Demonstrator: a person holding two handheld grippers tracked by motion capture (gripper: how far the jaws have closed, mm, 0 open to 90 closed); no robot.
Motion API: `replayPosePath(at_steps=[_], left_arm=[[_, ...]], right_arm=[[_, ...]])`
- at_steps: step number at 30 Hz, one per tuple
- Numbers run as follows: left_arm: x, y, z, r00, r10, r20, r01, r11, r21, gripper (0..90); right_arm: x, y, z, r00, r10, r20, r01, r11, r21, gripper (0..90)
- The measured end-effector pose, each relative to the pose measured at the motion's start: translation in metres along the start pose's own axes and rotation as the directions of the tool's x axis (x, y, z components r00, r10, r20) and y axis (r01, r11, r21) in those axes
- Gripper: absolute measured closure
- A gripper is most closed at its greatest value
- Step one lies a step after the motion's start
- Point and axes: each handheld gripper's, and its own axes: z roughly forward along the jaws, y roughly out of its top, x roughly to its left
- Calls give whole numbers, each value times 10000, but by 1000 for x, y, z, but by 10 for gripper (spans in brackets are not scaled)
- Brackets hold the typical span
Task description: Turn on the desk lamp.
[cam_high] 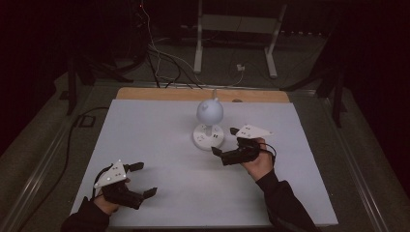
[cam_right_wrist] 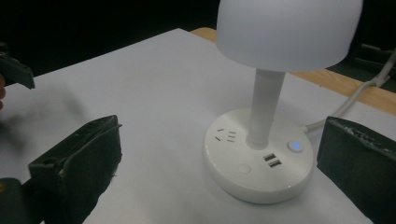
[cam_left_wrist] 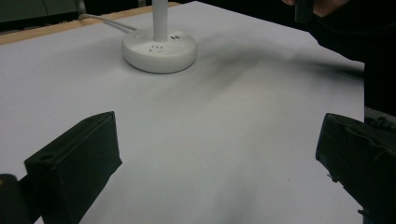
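Observation:
A small white desk lamp stands at the middle back of the white table top (cam_high: 159,145): a dome shade (cam_high: 210,111) on a stem above a round base (cam_high: 208,137). In the right gripper view the base (cam_right_wrist: 259,161) shows a socket, two USB ports and a lit blue button (cam_right_wrist: 294,146) under the shade (cam_right_wrist: 287,32). My right gripper (cam_high: 225,141) is open just right of the base, with its jaws spread toward it and nothing held. My left gripper (cam_high: 144,179) is open at the front left, far from the lamp base (cam_left_wrist: 159,50), with bare table between its jaws.
The lamp's white cable (cam_right_wrist: 355,98) runs off the back over the wooden table edge (cam_high: 203,94). Behind the table, cables (cam_high: 159,63) lie on the floor by a white stand frame (cam_high: 237,24). The surroundings are dark. Metal rails flank the table.

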Motion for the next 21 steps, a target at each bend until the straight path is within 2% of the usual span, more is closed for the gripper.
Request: replayPosePath(at_steps=[8, 18, 21], left_arm=[[0, 0, 0, 10000, 3, 13, -3, 10000, -35, 3], [0, 0, 0, 10000, -13, 20, 13, 10000, -42, 3], [0, 0, 0, 10000, -44, 29, 44, 10000, -67, 3]], right_arm=[[-1, 0, 17, 9999, 116, 15, -117, 9999, 107, 0], [1, -3, 35, 9995, 28, 315, -39, 9995, 328, 0], [2, -5, 40, 9989, -142, 436, 126, 9992, 368, 0]])
